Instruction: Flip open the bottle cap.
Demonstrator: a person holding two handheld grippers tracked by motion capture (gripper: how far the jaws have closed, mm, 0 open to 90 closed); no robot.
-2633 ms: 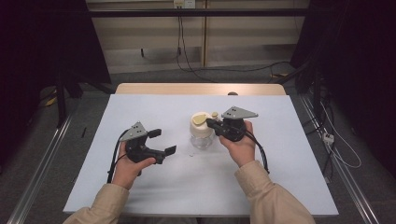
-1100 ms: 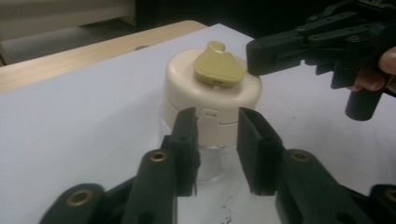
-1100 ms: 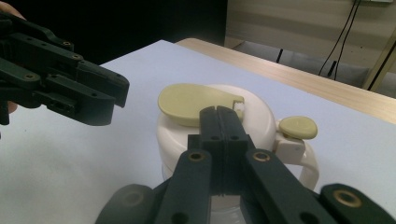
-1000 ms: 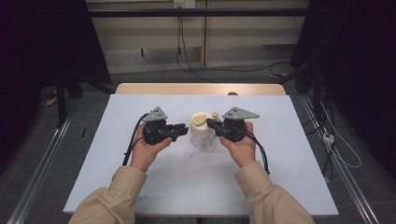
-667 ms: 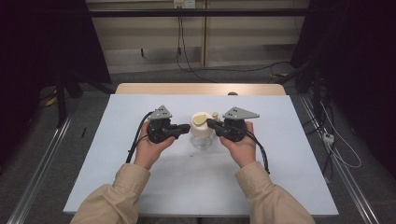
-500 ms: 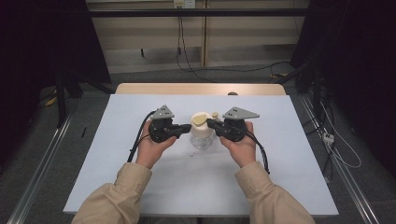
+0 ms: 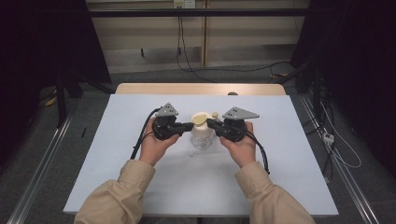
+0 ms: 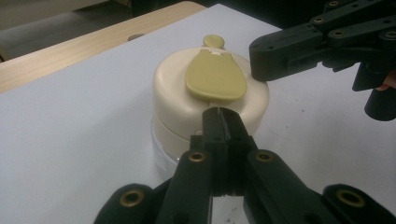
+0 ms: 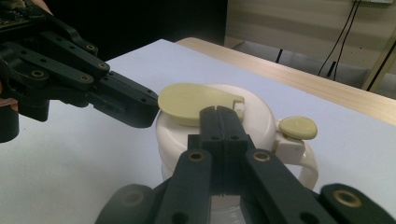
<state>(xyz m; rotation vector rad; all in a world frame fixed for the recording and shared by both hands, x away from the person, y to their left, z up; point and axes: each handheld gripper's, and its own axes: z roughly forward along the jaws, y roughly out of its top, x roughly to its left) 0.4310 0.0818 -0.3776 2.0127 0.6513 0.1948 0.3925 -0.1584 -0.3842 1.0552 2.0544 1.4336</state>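
Dark room, white desk [image 7: 116, 168]. One jar [image 7: 202, 138] stands mid-desk, cream lid [image 8: 173, 93] on, one yellow flap [image 8: 215, 77] across its top. Your left tool [image 7: 189, 126] and right tool [image 7: 210, 123] flank the lid from opposite sides, each tip at the rim, equally near. Both tools are fully closed, holding nothing. Flap's long axis runs away from you toward the small button [image 9: 298, 127]. Two tools, one jar.

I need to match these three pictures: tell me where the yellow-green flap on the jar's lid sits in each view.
High view: the flap lies at centre, between both grippers.
Left gripper view: upper centre, atop the cream lid.
Right gripper view: centre-left.
Shared landmark: the round yellow-green knob beside the lid.
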